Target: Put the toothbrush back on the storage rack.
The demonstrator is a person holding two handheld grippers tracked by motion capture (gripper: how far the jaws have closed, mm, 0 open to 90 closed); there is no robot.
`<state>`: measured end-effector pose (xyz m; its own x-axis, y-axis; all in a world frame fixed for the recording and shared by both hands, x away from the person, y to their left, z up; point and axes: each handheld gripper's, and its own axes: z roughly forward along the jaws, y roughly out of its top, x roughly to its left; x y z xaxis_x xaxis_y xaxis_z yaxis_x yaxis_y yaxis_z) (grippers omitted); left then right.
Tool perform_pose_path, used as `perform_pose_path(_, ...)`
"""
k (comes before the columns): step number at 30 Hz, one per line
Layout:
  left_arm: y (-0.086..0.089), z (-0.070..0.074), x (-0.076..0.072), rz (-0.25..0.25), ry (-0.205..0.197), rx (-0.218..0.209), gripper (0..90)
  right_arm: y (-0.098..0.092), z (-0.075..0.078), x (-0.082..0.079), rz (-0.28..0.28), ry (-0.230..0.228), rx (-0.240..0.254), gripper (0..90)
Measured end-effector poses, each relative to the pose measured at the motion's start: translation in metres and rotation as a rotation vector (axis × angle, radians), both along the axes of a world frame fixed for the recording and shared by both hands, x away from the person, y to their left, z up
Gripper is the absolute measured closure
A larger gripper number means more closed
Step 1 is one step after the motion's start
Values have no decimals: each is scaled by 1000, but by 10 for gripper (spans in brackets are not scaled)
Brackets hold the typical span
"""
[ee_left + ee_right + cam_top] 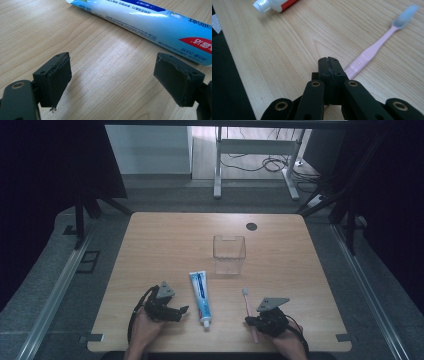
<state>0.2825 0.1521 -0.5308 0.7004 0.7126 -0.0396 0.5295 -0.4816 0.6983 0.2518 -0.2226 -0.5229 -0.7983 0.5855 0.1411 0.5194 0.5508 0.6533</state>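
Observation:
A blue-and-white toothpaste tube [201,295] lies lengthwise at the middle front of the wooden table [165,245], its white cap toward me. My left gripper [181,312] rests just left of it. In the left gripper view that gripper [112,75] stands open, bare wood between its pads and the tube [155,22] just beyond them. A pink toothbrush [248,307] with pale bristles lies to the right of the tube. My right gripper [248,321] sits at the handle's near end. In the right gripper view that gripper [329,62] is shut on nothing, the toothbrush [377,47] lying beside it.
A clear plastic cup [229,254] stands upright behind the tube, near the table's centre. A dark round hole [251,226] sits near the far edge. Beyond the table are white desk legs [218,165] and cables on the floor.

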Motion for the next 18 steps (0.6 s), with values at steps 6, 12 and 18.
perform_pose_path(6,0,0,0,0,0,0,147,-7,1,2,-24,0,-5,900)
perform_pose_path(12,0,0,0,3,-1,-3,147,-16,1,4,-52,-1,-15,900)
perform_pose_path(18,0,0,0,4,-2,-2,147,-26,2,8,-77,3,-20,900)
